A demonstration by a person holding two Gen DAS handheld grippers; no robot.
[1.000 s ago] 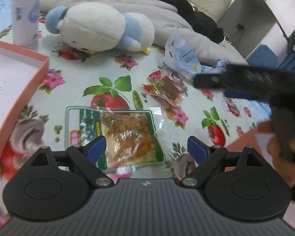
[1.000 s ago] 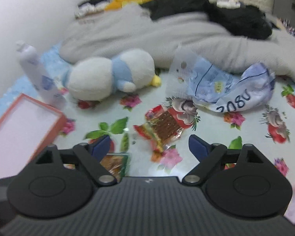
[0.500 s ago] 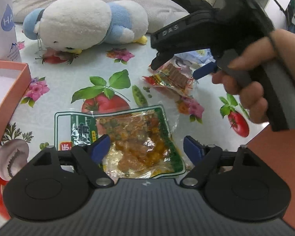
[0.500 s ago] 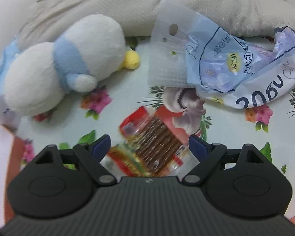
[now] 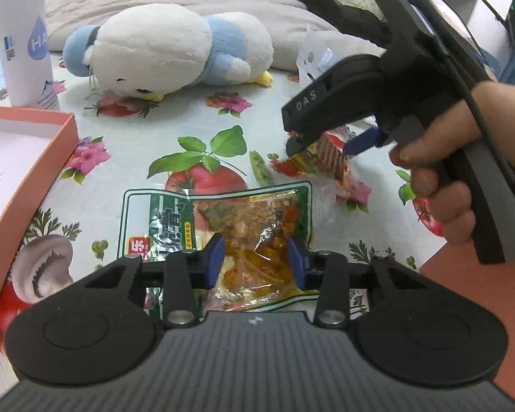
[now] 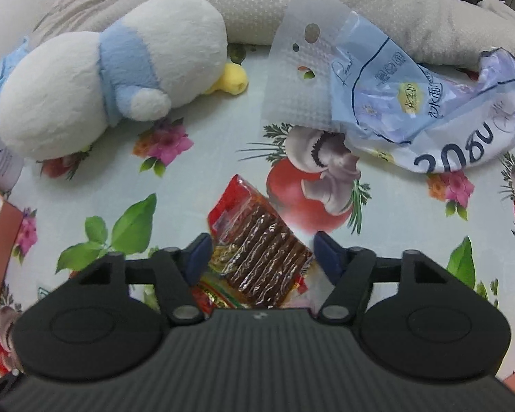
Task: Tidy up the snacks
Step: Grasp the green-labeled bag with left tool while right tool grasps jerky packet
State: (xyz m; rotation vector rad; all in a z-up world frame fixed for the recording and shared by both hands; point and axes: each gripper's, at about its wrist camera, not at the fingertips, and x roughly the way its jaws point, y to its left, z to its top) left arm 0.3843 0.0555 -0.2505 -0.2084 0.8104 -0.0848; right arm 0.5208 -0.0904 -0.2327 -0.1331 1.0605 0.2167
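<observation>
- The green-edged snack pouch (image 5: 219,237) lies flat on the flowered tablecloth (image 5: 175,127), its near end between the blue pads of the left gripper (image 5: 255,259).
- The left jaws are closing; both pads sit against the crinkled clear film, which bunches up between them.
- The red snack packet (image 6: 257,250), with brown ridged strips showing through its wrapper, lies tilted between the fingers of the right gripper (image 6: 262,255).
- The right jaws are closing too; the left pad is at the packet's edge, the right pad stands just clear of it.
- Left of the left gripper is an orange box (image 5: 27,171).
- Beyond both grippers lies a white-and-blue plush toy (image 6: 96,79).
- Ahead and right of the right gripper is a crumpled pale-blue bag (image 6: 412,103).
</observation>
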